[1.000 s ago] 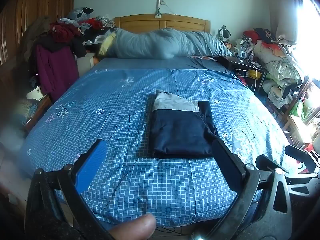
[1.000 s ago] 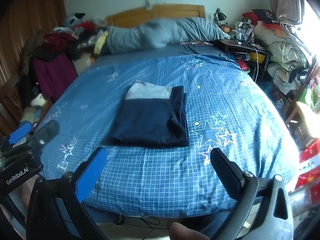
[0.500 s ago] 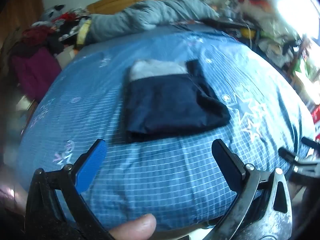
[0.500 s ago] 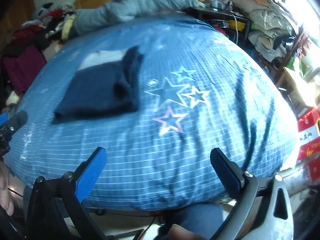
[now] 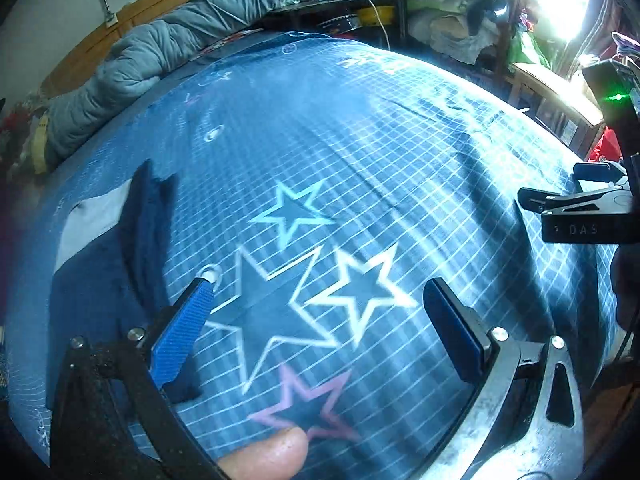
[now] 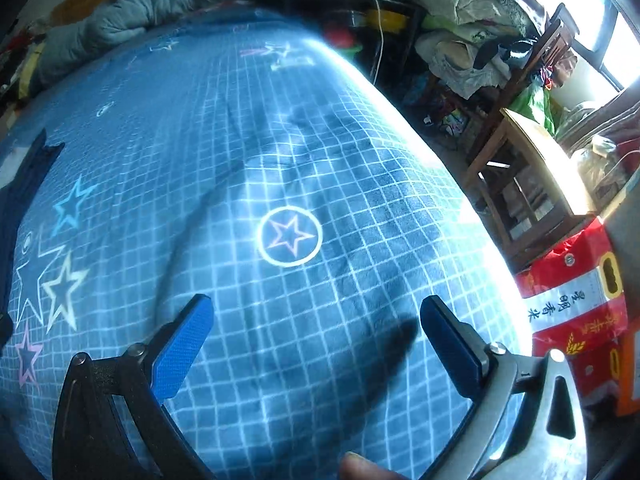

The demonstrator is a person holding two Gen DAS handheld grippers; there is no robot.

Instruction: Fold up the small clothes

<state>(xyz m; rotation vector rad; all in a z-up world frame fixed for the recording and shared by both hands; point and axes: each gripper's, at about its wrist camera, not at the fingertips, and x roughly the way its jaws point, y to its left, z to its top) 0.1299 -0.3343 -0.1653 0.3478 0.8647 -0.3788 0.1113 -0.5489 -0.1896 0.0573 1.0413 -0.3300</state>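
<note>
Folded navy-and-grey garment (image 5: 100, 280): finished, left on bed (image 5: 400, 160). My left tool (image 5: 320, 312) and right tool (image 6: 316, 320): wide, empty.

I've got open bedspread (image 5: 360, 168) ahead of both grippers — only the folded garment (image 5: 100, 280) at left and a wooden stool (image 6: 532, 168) off the bed's right edge.

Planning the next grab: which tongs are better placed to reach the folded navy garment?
Left. The left tongs hang open right beside the folded navy garment; the right tongs, also open, face bare bedsheet, garment only at the frame edge.
</note>
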